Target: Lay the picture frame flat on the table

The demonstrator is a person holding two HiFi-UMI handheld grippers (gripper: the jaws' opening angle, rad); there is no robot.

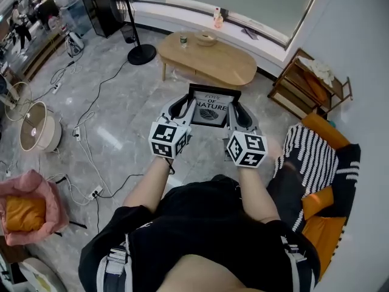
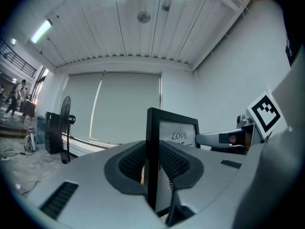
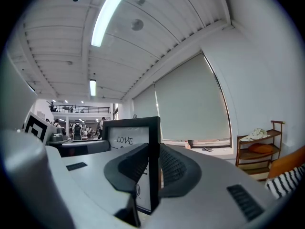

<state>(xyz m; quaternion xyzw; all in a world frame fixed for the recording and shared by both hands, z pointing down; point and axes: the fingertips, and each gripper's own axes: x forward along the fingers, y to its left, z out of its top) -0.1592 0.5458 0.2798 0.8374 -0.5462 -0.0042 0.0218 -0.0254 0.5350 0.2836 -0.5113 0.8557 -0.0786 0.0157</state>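
While the picture frame (image 1: 212, 109) hangs in the air in front of the person, the head view shows it upright, print facing back toward them, well short of the wooden table (image 1: 234, 72) that stands at 12 o'clock from it across the marble floor. The left gripper (image 1: 183, 107) takes the frame's edge at 9 o'clock and the right gripper (image 1: 237, 111) the edge at 3 o'clock. I'd say 2 opposed holds are used so the frame cannot swing and can later be tipped evenly. A standing fan (image 1: 135, 23) is at 10 o'clock of the table, a low shelf (image 1: 307, 84) at 3 o'clock.

Looking along the left gripper, its 2 ribbed pads (image 2: 131, 163) press on the black side rail of the frame from both sides, a firm pinch on a thin edge. The glass runs off toward 2 o'clock, where the other gripper's nose meets the far rail.

Seen from the right gripper, the same holds: both pads (image 3: 171, 166) are clamped on the frame's near rail, with the print stretching away to 10 o'clock.

The task looks barely begun, since the frame is off the table and vertical. It has yet to reach the tabletop and be leaned over flat.
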